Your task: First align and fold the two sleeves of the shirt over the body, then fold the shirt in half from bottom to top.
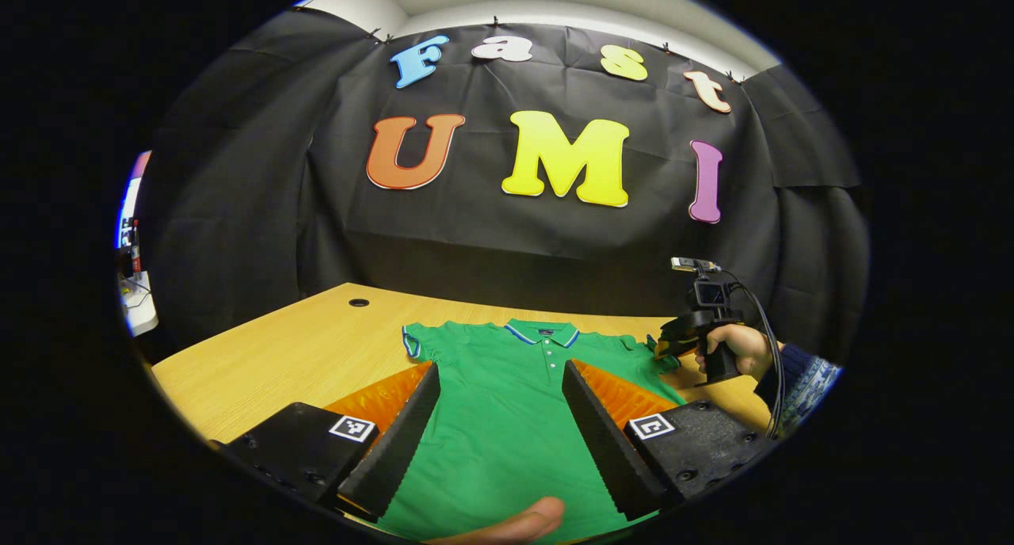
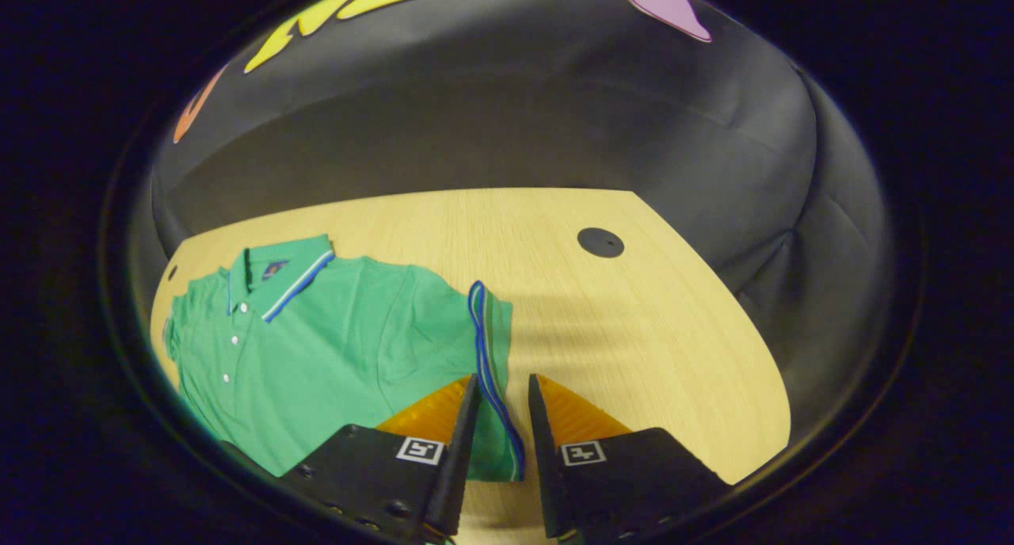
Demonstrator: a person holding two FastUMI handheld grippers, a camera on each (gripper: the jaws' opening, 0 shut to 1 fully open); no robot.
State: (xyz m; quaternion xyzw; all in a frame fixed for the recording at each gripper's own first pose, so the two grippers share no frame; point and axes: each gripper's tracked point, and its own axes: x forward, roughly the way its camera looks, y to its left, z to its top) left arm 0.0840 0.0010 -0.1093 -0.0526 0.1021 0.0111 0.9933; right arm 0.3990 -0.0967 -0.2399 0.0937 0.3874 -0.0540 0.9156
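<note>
A green polo shirt point(image 1: 507, 418) lies flat on the wooden table point(image 1: 301, 339), front up, collar toward the far wall, both short sleeves spread out. My left gripper point(image 1: 501, 367) hovers over the shirt's body, open wide, with nothing between its fingers. In the left gripper view a hand holds my right gripper point(image 1: 685, 335) low at the shirt's right sleeve. In the right gripper view the shirt point(image 2: 317, 347) spreads to the left. Its blue-trimmed sleeve cuff point(image 2: 487, 347) runs into the narrow gap of my right gripper point(image 2: 503, 383). A strip of table shows beside the cuff, so the fingers stand slightly apart.
Bare wood of the table point(image 2: 634, 331) stretches right of the sleeve, with a round black cable hole point(image 2: 600, 242) near the far edge; another hole point(image 1: 359, 302) sits left of the shirt. A thumb point(image 1: 515, 525) shows at the bottom. Black cloth walls the booth behind the table.
</note>
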